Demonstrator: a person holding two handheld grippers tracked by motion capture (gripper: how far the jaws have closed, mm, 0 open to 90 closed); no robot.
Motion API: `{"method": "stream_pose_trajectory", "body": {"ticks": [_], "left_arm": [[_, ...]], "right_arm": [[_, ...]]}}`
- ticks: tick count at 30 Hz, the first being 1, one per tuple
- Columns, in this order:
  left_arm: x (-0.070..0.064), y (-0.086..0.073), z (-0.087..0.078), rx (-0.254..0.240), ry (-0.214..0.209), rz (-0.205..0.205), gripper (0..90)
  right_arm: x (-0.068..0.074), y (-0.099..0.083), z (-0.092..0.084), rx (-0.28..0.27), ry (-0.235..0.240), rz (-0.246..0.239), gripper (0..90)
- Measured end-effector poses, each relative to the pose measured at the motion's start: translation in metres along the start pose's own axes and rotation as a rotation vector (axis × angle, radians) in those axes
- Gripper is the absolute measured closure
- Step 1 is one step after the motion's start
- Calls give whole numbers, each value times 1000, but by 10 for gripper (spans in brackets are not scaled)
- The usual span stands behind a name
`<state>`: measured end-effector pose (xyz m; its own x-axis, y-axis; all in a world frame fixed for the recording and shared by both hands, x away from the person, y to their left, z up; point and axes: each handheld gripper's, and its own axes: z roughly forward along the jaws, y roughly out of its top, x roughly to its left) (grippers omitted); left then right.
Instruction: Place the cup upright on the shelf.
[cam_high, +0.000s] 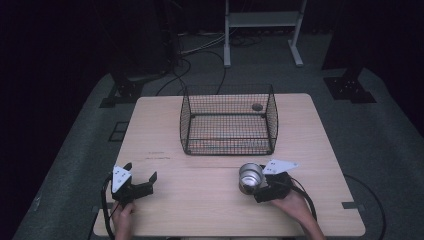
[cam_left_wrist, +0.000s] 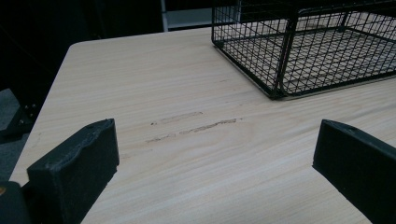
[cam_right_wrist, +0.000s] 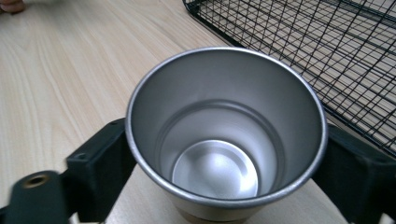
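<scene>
A shiny metal cup (cam_high: 250, 176) stands upright on the wooden surface (cam_high: 200, 200), at about five o'clock from the middle of it. The right hand-held gripper (cam_high: 256, 186) has its two black jaws on either side of the cup. In the right gripper view the cup (cam_right_wrist: 224, 135) sits right between the jaws and they press against its sides. It looks held, and its bottom seems to rest on the wood. The cup is empty inside.

The left hand-held gripper (cam_high: 134, 181) is down at about seven o'clock, well apart from the cup. Its jaws are spread wide and hold nothing. In the left gripper view only bare wood lies between them.

A black wire basket (cam_high: 229, 120) sits near twelve o'clock, just past the cup. It has no lid. Something small and dark (cam_high: 257, 106) shows near its far right corner, but it is too small for me to tell what it is.

Nobody has said what the job is, so I am guessing the cup may go into the basket.

What could go wrong? The cup is smooth and gets wider toward the top. I think it could slip down through the jaws if the squeeze is weak. It could also tip, since the jaws hold it at just two spots. If it is lifted too low, its bottom could bump the basket's near wall and get knocked loose. The basket looks light, so a bump could push it along too.
</scene>
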<state>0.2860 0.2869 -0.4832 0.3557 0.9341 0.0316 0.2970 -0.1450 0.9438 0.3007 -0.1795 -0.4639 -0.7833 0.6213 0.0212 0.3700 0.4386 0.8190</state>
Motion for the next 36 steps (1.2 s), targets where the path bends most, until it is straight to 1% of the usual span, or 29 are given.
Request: {"method": "stream_pose_trajectory", "body": {"ticks": [4,7,9,12,16,20,23,25,27,29,31,33,36], "left_arm": [[1,0,0,0,-2,-6,0],[1,0,0,-2,-3,-5,0],[1,0,0,-2,-3,-5,0],[2,0,0,-3,-6,-7,0],[2,0,-1,-5,-8,-12,0],[2,0,0,-5,-8,-11,0],[2,0,0,-5,-9,-13,0],[2,0,0,-5,-8,-13,0],[2,0,0,-4,-8,-12,0],[2,0,-1,-3,-8,-11,0],[2,0,-1,-2,-6,-8,0],[2,0,0,-2,-6,-8,0],[2,0,0,-3,-6,-12,0]], "right_arm": [[-1,0,0,2,3,2,130],[-1,1,1,-2,8,-5,156],[0,1,1,-1,-1,-13,176],[0,1,1,-2,-6,-14,178],[1,1,0,2,1,-20,179],[-2,2,-2,6,2,-22,179],[-3,8,-5,18,8,-27,180],[-4,12,-8,15,12,-43,180],[-4,17,-11,18,17,-46,180],[-4,22,-15,2,29,-48,180],[-5,28,-19,-18,47,-40,180],[-5,33,-22,-17,56,-45,180],[-9,42,-27,-30,88,-38,180]]}}
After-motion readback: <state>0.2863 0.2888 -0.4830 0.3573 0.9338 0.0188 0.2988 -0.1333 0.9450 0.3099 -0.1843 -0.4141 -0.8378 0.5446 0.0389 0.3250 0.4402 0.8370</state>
